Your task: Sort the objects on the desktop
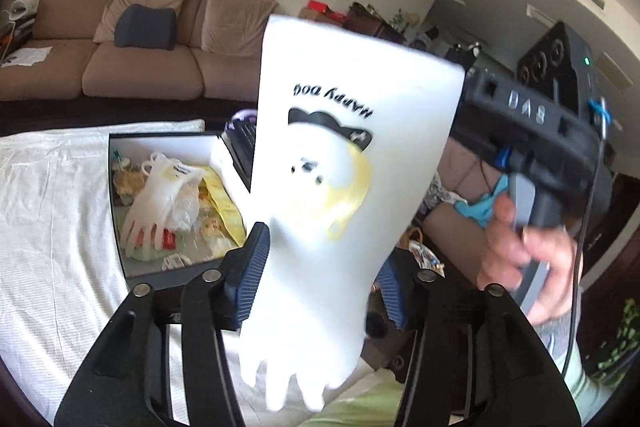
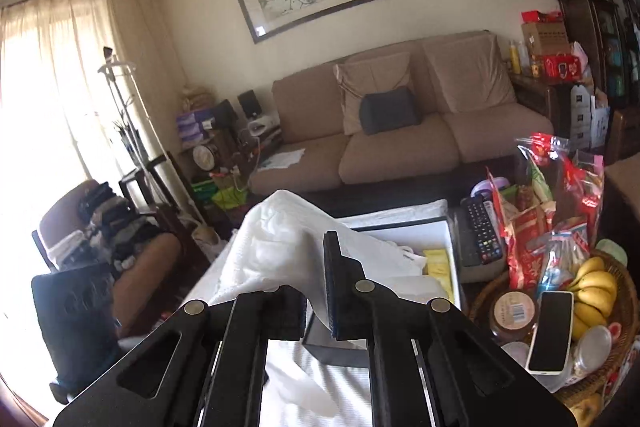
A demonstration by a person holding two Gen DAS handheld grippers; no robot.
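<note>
My left gripper (image 1: pixel 320 275) is shut on a white rubber glove (image 1: pixel 336 163) printed with a dog and "HAPPY DOG". It holds the glove near the wrist, cuff up and fingers hanging down, above the table. My right gripper (image 2: pixel 316 283) is shut on the same white glove (image 2: pixel 288 243), which drapes over its fingers. The right gripper and the hand holding it show in the left wrist view (image 1: pixel 532 147). A second white glove (image 1: pixel 160 199) lies in the open box (image 1: pixel 120 227) among snack packets.
A white cloth (image 1: pixel 52 211) covers the table. A remote control (image 2: pixel 480 231) lies behind the box. A wicker basket (image 2: pixel 624 279) at the right holds bananas (image 2: pixel 592 287), a phone (image 2: pixel 550 335) and red snack bags (image 2: pixel 552 195). A brown sofa (image 2: pixel 400 131) stands behind.
</note>
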